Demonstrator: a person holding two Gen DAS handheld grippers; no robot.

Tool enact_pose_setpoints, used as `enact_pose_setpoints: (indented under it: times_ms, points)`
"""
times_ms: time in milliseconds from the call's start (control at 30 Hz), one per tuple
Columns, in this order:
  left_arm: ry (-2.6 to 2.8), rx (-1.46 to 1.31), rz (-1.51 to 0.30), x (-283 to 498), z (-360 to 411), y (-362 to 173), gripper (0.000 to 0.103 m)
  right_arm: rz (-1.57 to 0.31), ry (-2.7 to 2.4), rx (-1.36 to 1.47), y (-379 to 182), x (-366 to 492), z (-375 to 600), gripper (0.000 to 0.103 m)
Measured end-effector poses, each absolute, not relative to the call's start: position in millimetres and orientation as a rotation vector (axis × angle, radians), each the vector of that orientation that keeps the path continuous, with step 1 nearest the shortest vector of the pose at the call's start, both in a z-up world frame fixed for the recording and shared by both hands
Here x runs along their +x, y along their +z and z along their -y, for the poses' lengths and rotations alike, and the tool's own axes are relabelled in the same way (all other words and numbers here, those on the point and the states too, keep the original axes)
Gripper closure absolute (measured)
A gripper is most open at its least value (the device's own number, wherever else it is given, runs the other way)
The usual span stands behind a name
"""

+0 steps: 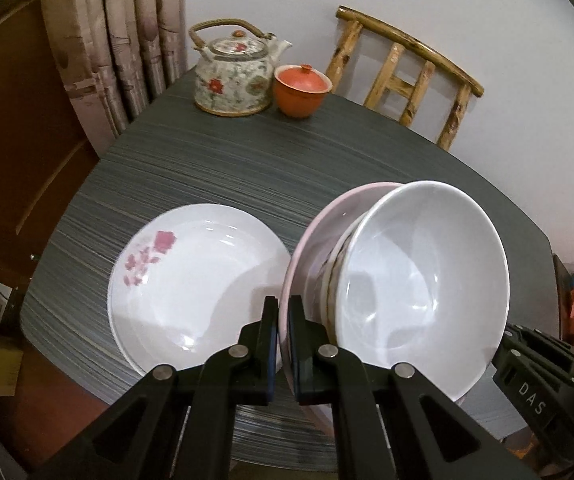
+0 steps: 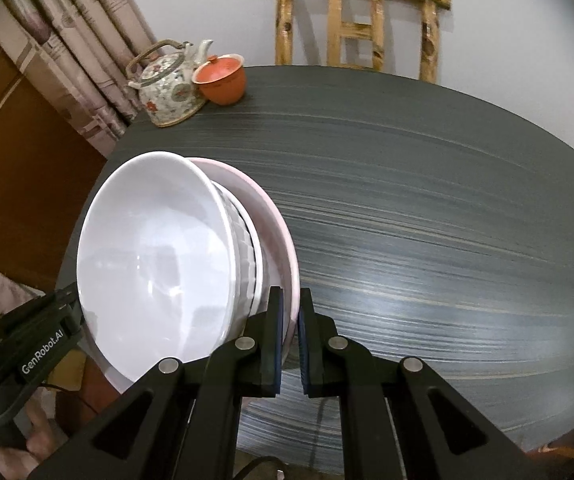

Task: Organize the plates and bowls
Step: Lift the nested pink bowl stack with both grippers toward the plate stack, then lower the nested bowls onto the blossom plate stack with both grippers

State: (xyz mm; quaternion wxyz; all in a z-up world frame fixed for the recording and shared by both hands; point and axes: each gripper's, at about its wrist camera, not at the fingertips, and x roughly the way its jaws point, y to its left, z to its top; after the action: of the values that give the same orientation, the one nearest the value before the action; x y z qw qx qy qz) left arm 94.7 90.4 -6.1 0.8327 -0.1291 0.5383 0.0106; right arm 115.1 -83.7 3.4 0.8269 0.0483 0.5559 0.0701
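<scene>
A pink plate [image 1: 319, 216] carries a stack of white bowls [image 1: 419, 272] and hangs lifted above the grey table [image 1: 227, 168]. My left gripper [image 1: 283, 312] is shut on the plate's left rim. My right gripper [image 2: 291, 304] is shut on the opposite rim of the same pink plate [image 2: 279, 216], with the bowls [image 2: 155, 256] to its left. The right gripper's body [image 1: 535, 392] shows past the bowls in the left wrist view, and the left gripper's body [image 2: 27, 352] shows in the right wrist view. A white plate with pink flowers [image 1: 199, 280] lies flat on the table, left of the lifted stack.
A flowered teapot [image 1: 235, 76] and a lidded orange cup [image 1: 303, 90] stand at the table's far edge. A wooden chair [image 1: 407, 76] stands behind the table against the wall. Curtains [image 1: 119, 40] hang at the far left. Bare grey tabletop [image 2: 427, 220] stretches to the right.
</scene>
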Motion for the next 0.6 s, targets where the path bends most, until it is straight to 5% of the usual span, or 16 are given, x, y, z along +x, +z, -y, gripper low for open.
enact_pose_setpoints:
  times_ms: [600]
  points:
    - [0.122,-0.325,-1.133,90,-167,-9,0.100,-1.196,0.236,0.033,4,139,0,0.094]
